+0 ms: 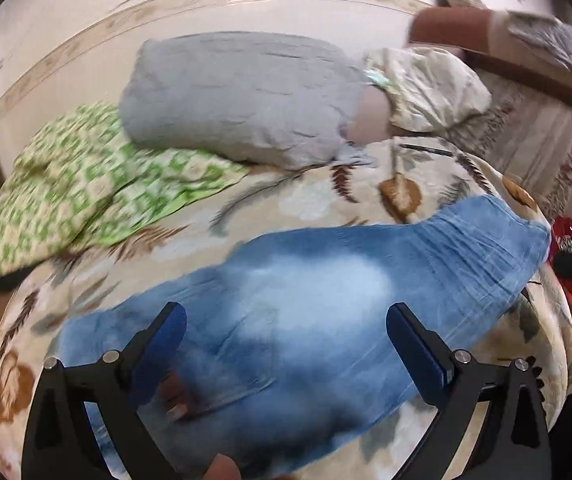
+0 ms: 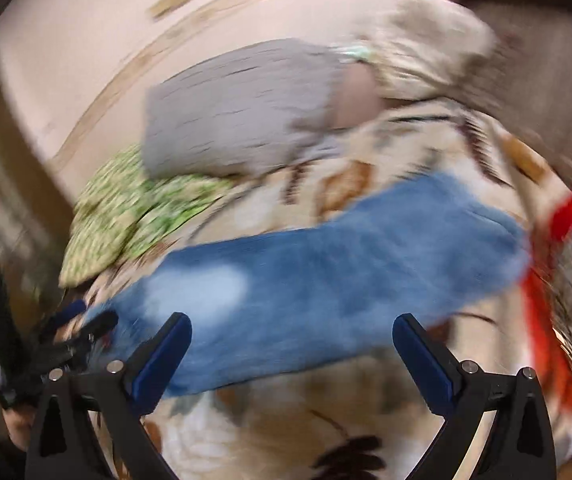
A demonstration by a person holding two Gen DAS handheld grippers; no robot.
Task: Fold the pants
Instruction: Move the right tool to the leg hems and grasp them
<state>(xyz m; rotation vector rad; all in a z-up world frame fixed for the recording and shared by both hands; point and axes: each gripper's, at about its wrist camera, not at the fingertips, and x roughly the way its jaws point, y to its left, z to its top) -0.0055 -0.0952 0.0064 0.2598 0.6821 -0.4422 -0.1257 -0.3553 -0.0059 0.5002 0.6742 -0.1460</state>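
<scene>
One pair of faded blue denim pants (image 1: 305, 300) lies flat across a plush leaf-printed blanket (image 1: 325, 196) in the left wrist view, a pale washed patch at its middle, running from near left to far right. The left gripper (image 1: 286, 340) hangs over it, its two blue-padded fingers spread wide and holding nothing. Beyond the pants sit one wrinkled grey pillow (image 1: 238, 96), one green-and-cream patterned cloth (image 1: 86, 184) to its left, and one crumpled cream pillow (image 1: 425, 88) to its right. The right wrist view is blurred; the same pants (image 2: 325, 280) stretch across the blanket (image 2: 286, 420), with the right gripper (image 2: 291, 352) above their near edge, fingers likewise wide apart and empty.
</scene>
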